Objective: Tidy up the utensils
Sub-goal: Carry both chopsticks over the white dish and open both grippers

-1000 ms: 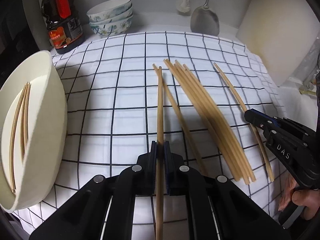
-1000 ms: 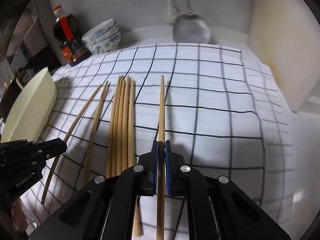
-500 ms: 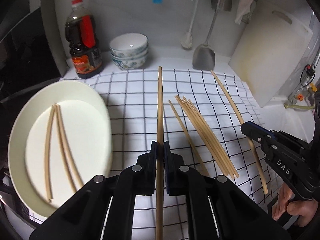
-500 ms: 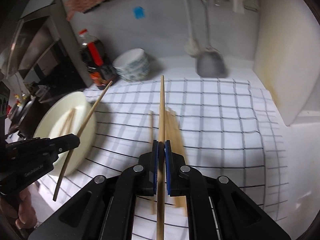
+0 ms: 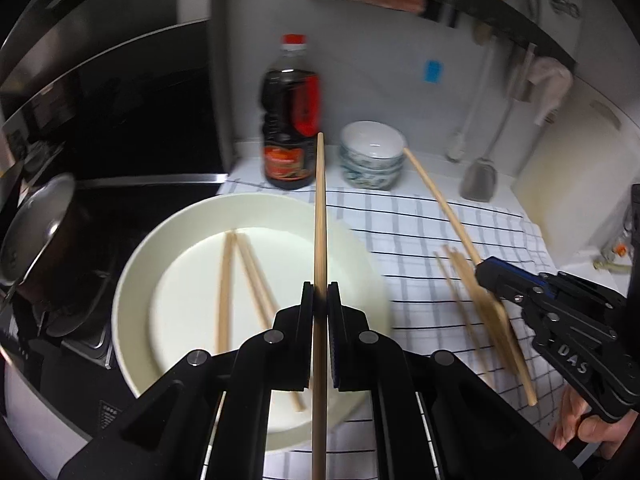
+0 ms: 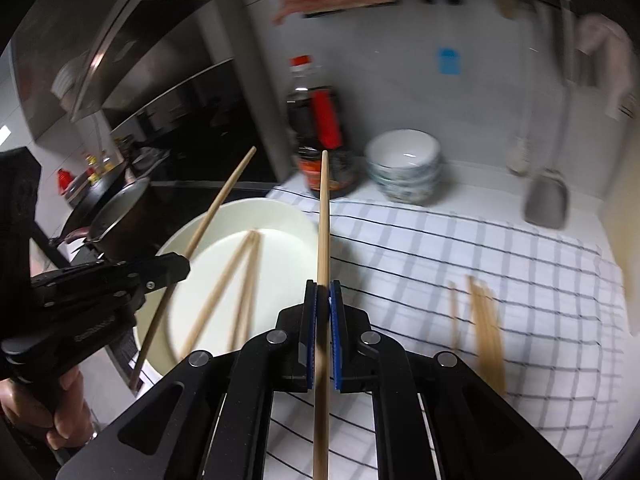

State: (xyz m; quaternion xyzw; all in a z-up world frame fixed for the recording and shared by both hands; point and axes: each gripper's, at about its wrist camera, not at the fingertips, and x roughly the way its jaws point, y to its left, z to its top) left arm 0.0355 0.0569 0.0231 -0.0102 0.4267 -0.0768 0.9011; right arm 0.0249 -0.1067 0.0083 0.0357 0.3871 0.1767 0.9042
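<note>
My left gripper [image 5: 320, 300] is shut on a wooden chopstick [image 5: 320, 208] and holds it in the air over the right part of a white plate [image 5: 180, 236]. Two chopsticks [image 5: 240, 276] lie crossed in that plate. My right gripper [image 6: 323, 300] is shut on a second chopstick [image 6: 323, 216], raised near the plate's [image 6: 280, 248] right rim. In the right wrist view the left gripper [image 6: 182, 266] hangs over the plate. The right gripper [image 5: 486, 276] hangs over the checked cloth [image 5: 420, 232] in the left wrist view. Several loose chopsticks [image 6: 486, 320] lie on the cloth.
A dark sauce bottle [image 5: 291, 128] and stacked bowls [image 5: 372, 156] stand behind the plate. A spatula [image 5: 478, 180] and a white cutting board [image 5: 572, 184] lean at the back right. A pot [image 5: 36, 224] sits on the dark stove to the left.
Both grippers lifted their chopsticks off the cloth and moved up and left. The plate has come from the left edge of the views to under and beside the raised sticks.
</note>
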